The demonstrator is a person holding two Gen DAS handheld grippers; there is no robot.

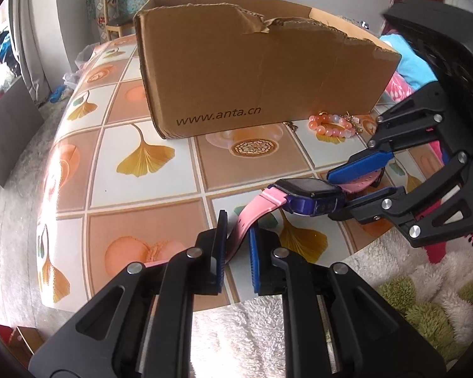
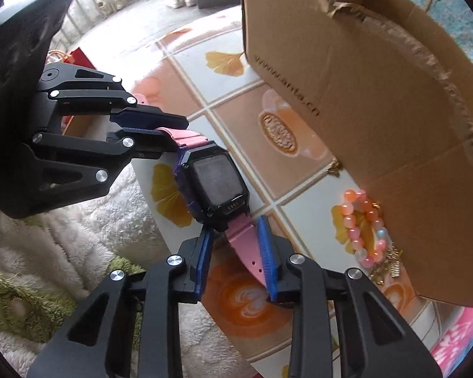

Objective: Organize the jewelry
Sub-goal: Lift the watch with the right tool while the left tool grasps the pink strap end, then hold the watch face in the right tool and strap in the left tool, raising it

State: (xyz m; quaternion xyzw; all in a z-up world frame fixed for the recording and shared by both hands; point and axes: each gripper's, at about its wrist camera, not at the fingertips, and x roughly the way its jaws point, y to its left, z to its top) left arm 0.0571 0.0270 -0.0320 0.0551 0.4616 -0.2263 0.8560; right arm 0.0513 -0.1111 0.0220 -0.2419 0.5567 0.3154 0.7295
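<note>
Watch position: the pink-strapped smartwatch (image 2: 216,186) hangs above the near edge of the desk (image 1: 142,170), strung between the two grippers, in front of the cardboard box (image 1: 261,72).
Left gripper (image 1: 236,252): its jaws stand either side of one pink strap end; a gap shows beside the strap in the left wrist view, so I cannot tell whether they are clamping it.
Right gripper (image 2: 236,252): its jaws flank the other strap, which lies against one blue pad only; grip not certain either.
Long axis: runs along the straps from one gripper to the other, roughly parallel to the desk edge; the screen faces up.
Risk, slipping: if either hold is loose, the strap may slide out and the watch swing or fall onto the fluffy rug (image 1: 299,330) beyond the desk edge.
Risk, twisting: uneven pulling could flip the case face down.
Risk, neighbours: a low pass to the box could catch the beaded bracelet (image 2: 365,226) lying against the box wall.
</note>
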